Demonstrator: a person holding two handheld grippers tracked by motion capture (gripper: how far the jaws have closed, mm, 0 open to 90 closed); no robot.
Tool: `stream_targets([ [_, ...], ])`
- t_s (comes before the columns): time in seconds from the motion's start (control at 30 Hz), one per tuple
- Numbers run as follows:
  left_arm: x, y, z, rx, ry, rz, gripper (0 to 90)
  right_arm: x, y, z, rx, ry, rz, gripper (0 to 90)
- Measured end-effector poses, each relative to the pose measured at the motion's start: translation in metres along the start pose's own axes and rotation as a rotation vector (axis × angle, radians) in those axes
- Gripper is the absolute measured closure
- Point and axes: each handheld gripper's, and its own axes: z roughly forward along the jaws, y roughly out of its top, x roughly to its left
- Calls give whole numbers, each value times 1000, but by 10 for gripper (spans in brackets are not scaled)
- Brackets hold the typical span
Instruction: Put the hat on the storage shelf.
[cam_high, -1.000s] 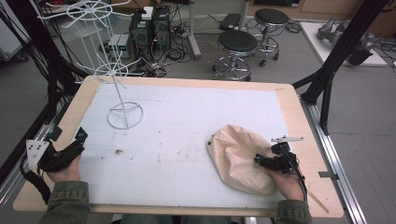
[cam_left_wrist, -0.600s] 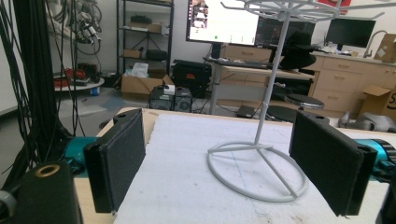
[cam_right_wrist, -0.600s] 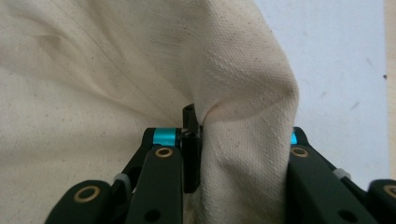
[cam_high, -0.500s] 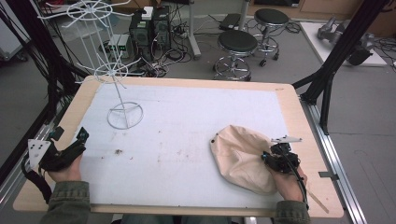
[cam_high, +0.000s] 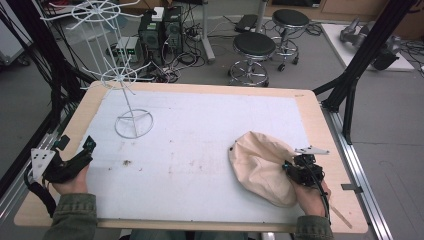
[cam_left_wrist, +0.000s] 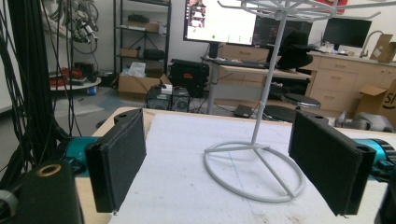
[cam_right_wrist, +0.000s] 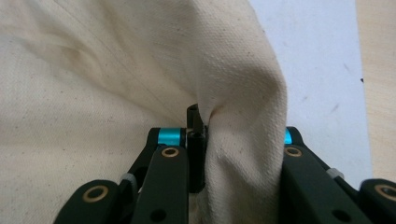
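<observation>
Cream cloth cap (cam_high: 260, 165), edge apparently pinched in right gripper (cam_high: 289, 170), table's right side.

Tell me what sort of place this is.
Most likely a lab or workshop set up for recording handling work. A wooden table sits inside a black frame, computer towers and tangled cables lie on the floor behind it, and desks with monitors line the far wall.
</observation>
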Motion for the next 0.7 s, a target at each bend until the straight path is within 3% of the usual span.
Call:
stream_targets([
  [0.2, 0, 0, 0, -3, -4, -5, 203, 0, 0, -3, -49, 28, 35, 781],
  [0.5, 1, 0, 2, -4, -3, -11, 203, 4, 1, -6, -97, 16, 37, 781],
  [0.7, 0, 0, 2, -4, -7, -13, 203, 4, 1, -18, -211, 21, 68, 779],
])
